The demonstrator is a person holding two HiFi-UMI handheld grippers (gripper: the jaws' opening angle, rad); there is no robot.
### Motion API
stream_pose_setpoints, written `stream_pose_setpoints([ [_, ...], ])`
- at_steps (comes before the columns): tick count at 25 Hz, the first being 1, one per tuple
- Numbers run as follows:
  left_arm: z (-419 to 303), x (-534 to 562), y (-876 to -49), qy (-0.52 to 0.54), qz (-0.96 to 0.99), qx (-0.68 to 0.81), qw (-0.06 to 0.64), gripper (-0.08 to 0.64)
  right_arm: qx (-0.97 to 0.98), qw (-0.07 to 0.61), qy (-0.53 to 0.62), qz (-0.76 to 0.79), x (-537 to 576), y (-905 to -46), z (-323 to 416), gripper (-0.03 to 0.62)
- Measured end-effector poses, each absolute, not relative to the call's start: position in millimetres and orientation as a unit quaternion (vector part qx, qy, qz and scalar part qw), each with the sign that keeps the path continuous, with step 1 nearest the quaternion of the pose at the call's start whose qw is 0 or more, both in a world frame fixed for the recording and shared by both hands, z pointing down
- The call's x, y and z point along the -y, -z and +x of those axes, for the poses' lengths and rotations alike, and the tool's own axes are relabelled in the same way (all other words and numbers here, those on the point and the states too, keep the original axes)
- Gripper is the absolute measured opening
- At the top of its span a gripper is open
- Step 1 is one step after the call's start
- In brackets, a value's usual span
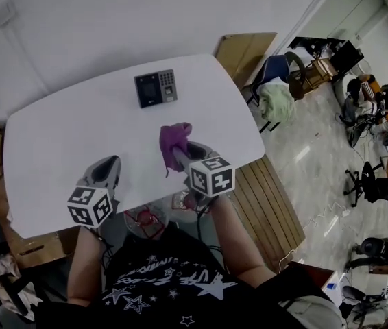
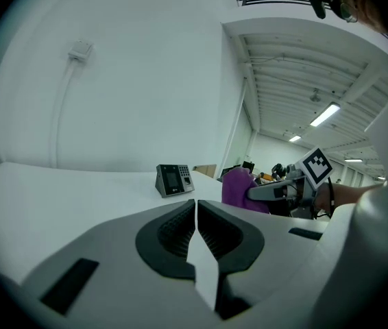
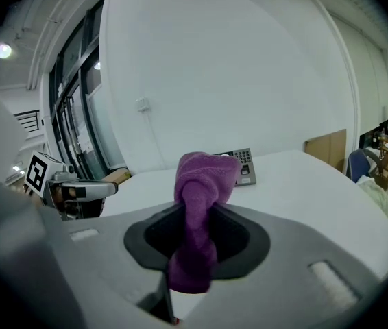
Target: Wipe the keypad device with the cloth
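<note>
Right gripper (image 1: 180,157) is clamped on the bunched purple cloth (image 1: 174,140), over the near-right part of the white table (image 1: 64,136). Left gripper (image 1: 107,170) has its jaws pressed together and holds nothing, near left. Keypad device (image 1: 155,88) sits at far centre, apart from the cloth.

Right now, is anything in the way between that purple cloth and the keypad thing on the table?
Nothing visible. The right gripper holds the purple cloth, and only bare table lies between it and the keypad device. The left gripper is off to one side, shut.
</note>
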State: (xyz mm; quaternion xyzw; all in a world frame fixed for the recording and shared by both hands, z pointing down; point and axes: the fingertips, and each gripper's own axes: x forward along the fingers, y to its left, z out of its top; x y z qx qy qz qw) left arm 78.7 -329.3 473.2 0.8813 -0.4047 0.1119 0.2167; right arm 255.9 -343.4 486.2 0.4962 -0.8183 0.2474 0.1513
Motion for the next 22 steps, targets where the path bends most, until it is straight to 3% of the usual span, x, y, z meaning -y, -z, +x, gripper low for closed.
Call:
stream_pose_setpoints([
  [22, 113.3, 429.5, -486.5, -0.08, 0.841, 0.489, 0.217, 0.018, 0.859, 0.17, -0.205, 0.436, 492.5, -513.9, 261.0, 0.098],
])
